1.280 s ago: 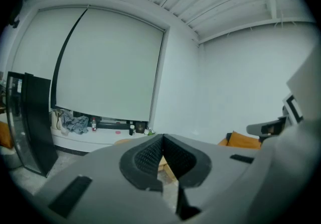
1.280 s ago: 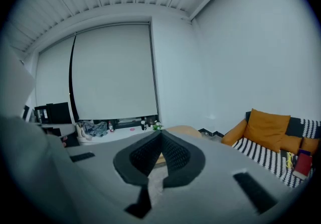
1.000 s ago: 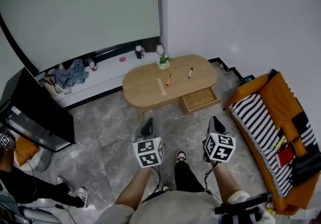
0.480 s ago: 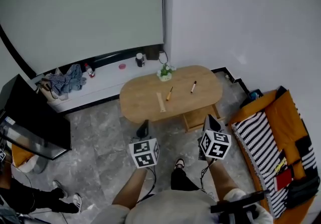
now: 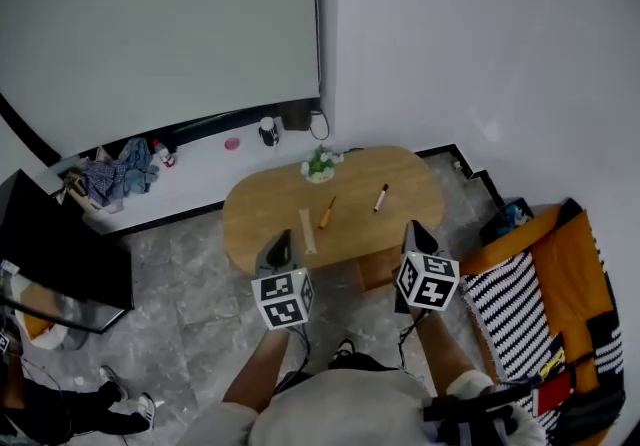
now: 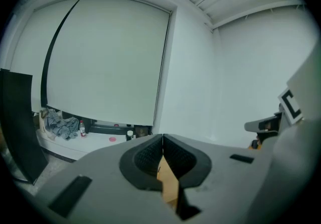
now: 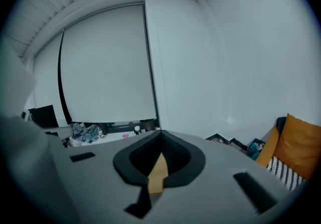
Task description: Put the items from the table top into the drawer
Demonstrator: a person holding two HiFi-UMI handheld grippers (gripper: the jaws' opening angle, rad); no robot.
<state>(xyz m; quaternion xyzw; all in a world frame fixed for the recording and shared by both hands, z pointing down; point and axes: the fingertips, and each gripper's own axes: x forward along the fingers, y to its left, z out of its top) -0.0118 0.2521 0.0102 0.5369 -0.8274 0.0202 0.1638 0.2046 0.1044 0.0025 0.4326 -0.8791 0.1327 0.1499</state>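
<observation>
The left gripper [image 5: 282,239] and right gripper [image 5: 413,230] are held closed, empty, at the oval wooden table's [image 5: 260,219] near edge. An orange pen [image 5: 327,213] and seemingly a dark marker [image 5: 381,198] are laid there.

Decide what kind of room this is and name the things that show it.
Probably a home living room: a low oval wooden coffee table, an orange sofa with a striped cushion, and a dark flat screen.

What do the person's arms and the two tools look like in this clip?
The left tool and right tool match: grey bodies tapering to dark ribbed pads, each with a white cube of black square markers behind. A thin dark cable trails back from each. Forearms are uncovered; the person wears a pale grey top.
</observation>
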